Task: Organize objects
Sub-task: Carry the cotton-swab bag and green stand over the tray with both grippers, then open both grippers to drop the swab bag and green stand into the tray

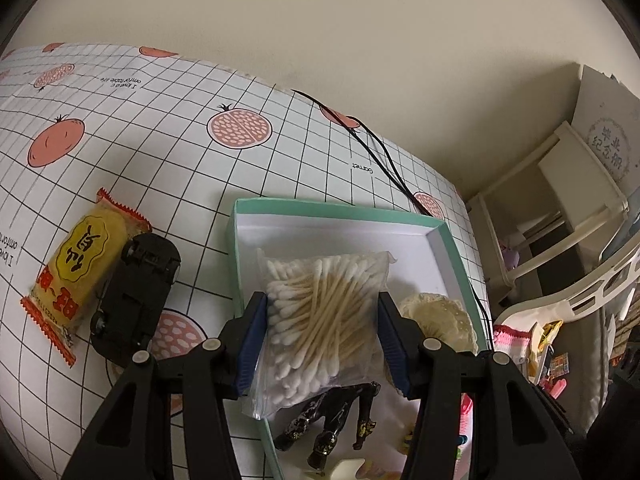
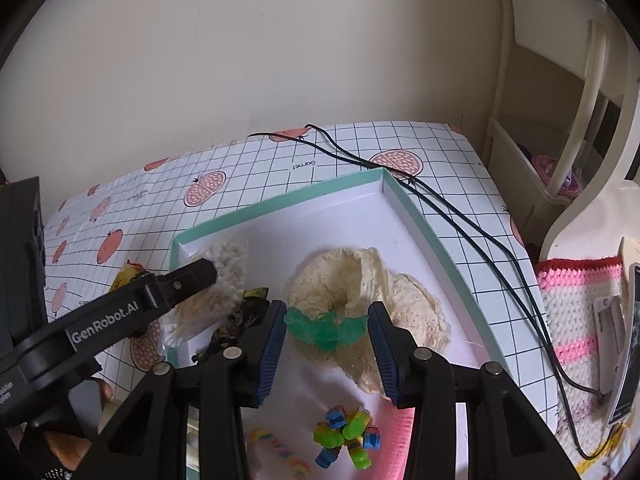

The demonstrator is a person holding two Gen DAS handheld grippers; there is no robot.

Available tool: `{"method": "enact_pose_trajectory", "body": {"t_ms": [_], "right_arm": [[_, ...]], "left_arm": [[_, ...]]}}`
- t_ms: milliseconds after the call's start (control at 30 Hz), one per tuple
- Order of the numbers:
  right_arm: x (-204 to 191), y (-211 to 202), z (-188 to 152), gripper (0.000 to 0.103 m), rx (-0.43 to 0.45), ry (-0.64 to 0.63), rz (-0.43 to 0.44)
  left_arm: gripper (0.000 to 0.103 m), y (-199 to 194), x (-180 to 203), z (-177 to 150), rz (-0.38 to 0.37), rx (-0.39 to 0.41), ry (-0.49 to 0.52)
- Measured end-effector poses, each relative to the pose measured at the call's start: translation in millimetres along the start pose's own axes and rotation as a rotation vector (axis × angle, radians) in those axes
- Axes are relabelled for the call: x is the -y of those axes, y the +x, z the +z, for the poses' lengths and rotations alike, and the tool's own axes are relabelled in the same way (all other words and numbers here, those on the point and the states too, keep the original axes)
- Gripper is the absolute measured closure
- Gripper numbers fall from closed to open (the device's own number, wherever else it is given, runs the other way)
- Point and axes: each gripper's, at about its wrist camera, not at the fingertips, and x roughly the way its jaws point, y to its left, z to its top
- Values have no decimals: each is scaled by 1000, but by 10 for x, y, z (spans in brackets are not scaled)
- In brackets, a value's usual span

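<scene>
In the left wrist view the left gripper (image 1: 322, 312) sits at the lower centre with its jaws moderately apart, both blue pads pressed against the sides of a clear bag of cotton swabs (image 1: 324, 308), which it has in its grip over the left half of the teal-rimmed box (image 1: 236, 264). In the right wrist view the right gripper (image 2: 326, 334) stands wide apart at the lower centre; a translucent green toy (image 2: 326, 330) lies between its pads, but whether either pad touches it is hard to tell, so I cannot tell if it has hold of anything. That green piece rests on a cream crocheted cloth (image 2: 404, 300) in the middle of the box. Below it, at the bottom of the frame, lie small blue and green blocks (image 2: 346, 438) and a pink item cut off by the frame edge. A dark figurine (image 1: 332, 420) lies under the bag, partly hidden by it. On the checked, fruit-printed surface (image 1: 160, 120), at the left of the left wrist view, a yellow snack packet (image 1: 80, 268) lies touching an overturned black toy car (image 1: 136, 300). A black cable (image 2: 460, 224) runs along the right side of the box.
</scene>
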Motion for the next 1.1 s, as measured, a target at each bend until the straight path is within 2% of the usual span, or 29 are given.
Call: {"method": "enact_pose_trajectory", "body": {"t_ms": [367, 500, 733, 933, 1067, 1100], "right_arm": [[-32, -40, 52, 54, -8, 1, 0], [-23, -65, 60, 48, -5, 6, 1], [-34, -183, 123, 48, 15, 14, 3], [-59, -308, 193, 48, 21, 17, 3], [-66, -360, 231, 48, -11, 29, 0], [-62, -363, 234, 47, -18, 32, -2]], "left_arm": [[46, -15, 50, -4, -7, -27, 2], [41, -57, 79, 13, -16, -20, 7], [40, -208, 174, 69, -29, -4, 28], [40, -366, 257, 116, -11, 0, 56], [38, -424, 300, 126, 38, -20, 82], [34, -424, 315, 124, 51, -28, 90]]}}
